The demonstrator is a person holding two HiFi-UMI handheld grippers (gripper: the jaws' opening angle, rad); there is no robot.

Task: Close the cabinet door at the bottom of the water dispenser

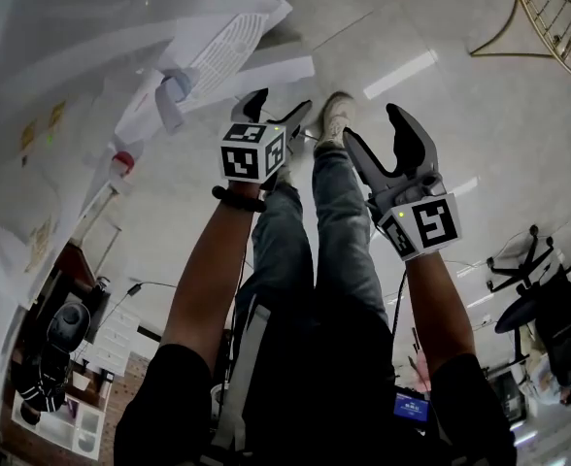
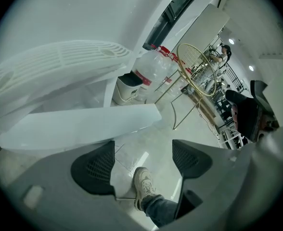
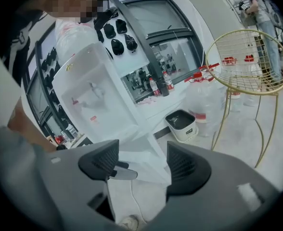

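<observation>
The white water dispenser [image 1: 82,56] stands at the left in the head view and is seen upright in the right gripper view [image 3: 91,97]. Its bottom cabinet door [image 1: 266,71] hangs open as a white slab, lying just above the jaws in the left gripper view [image 2: 83,126] and behind them in the right gripper view [image 3: 148,153]. My left gripper [image 1: 278,107] is open, close to the door's edge, with only floor and a shoe between its fingers [image 2: 96,167]. My right gripper [image 1: 375,129] is open and empty, further right and apart from the door.
The person's legs and shoe [image 1: 334,115] stand below the grippers. A vented white panel [image 2: 55,69] sits above the door. Large water bottles [image 2: 151,71], a small white bin [image 3: 182,124] and a gold wire table [image 3: 242,57] stand beyond. Office chairs [image 1: 548,299] are at right.
</observation>
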